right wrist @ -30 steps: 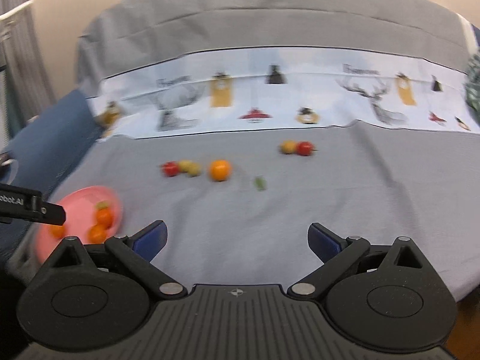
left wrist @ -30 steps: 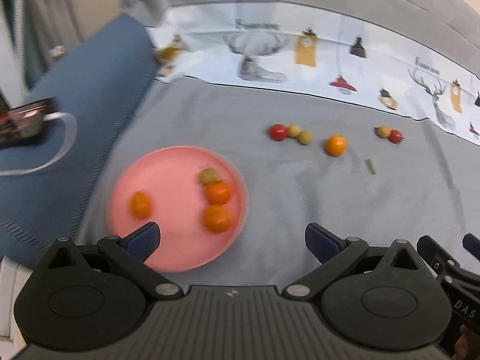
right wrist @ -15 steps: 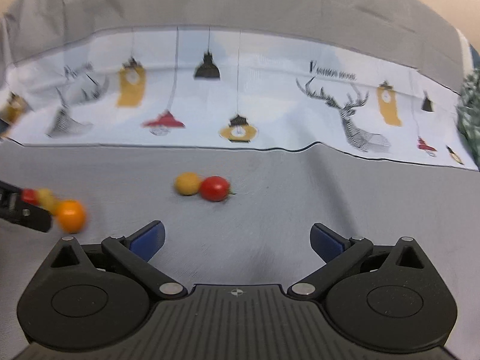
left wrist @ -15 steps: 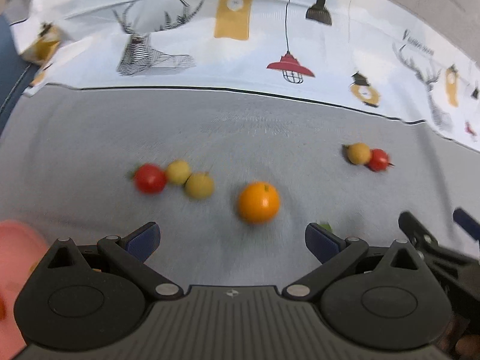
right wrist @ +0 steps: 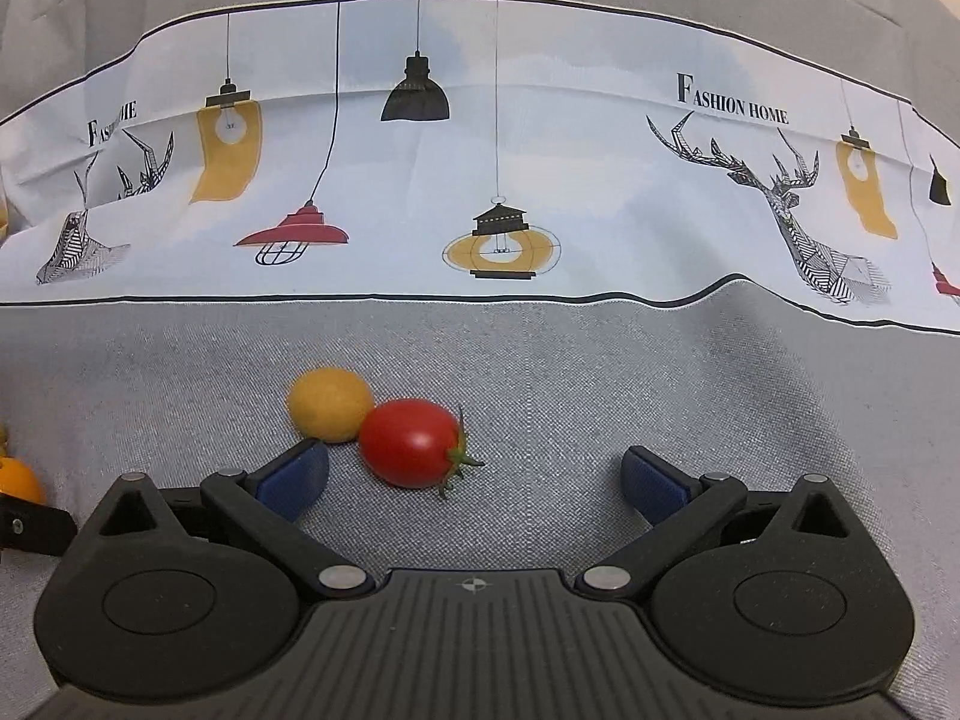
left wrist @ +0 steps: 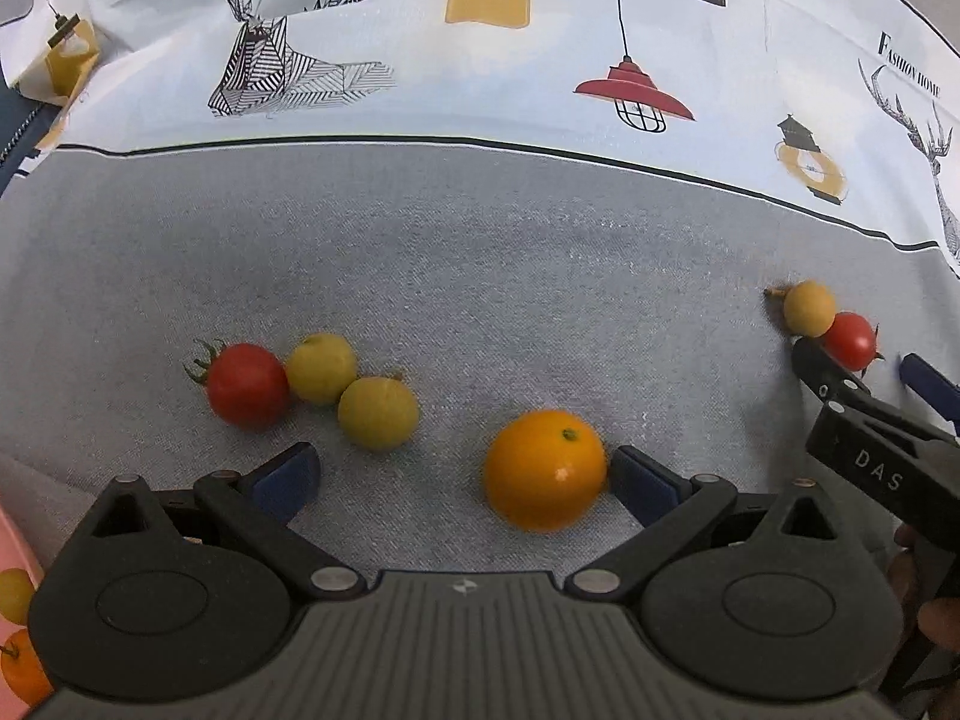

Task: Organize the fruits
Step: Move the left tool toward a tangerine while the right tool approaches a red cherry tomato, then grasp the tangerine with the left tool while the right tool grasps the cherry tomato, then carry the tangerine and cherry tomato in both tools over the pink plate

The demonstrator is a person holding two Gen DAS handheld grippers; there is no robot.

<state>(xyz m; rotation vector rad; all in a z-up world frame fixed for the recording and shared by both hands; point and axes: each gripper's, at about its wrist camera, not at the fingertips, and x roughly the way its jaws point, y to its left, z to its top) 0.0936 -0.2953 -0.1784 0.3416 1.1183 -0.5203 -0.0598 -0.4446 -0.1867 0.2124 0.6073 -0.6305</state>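
Observation:
In the left wrist view my left gripper [left wrist: 465,480] is open low over the grey cloth. An orange [left wrist: 545,469] lies between its fingers, close to the right pad. A red tomato [left wrist: 247,384] and two yellow fruits [left wrist: 321,367] [left wrist: 378,413] lie just ahead to the left. In the right wrist view my right gripper [right wrist: 474,477] is open, with a red cherry tomato [right wrist: 413,443] between its fingers toward the left pad. A yellow fruit [right wrist: 329,403] touches that tomato. The right gripper [left wrist: 864,384] also shows at the right edge of the left wrist view.
A pink plate [left wrist: 12,552] with small orange and yellow fruits peeks in at the lower left of the left wrist view. A white cloth band printed with lamps and deer [right wrist: 480,180] runs across the back. A hand [left wrist: 936,630] holds the right gripper.
Both grippers have moved forward and down toward the loose fruits. The orange now lies between the left fingers and the red tomato between the right fingers. The plate has slid out to the left.

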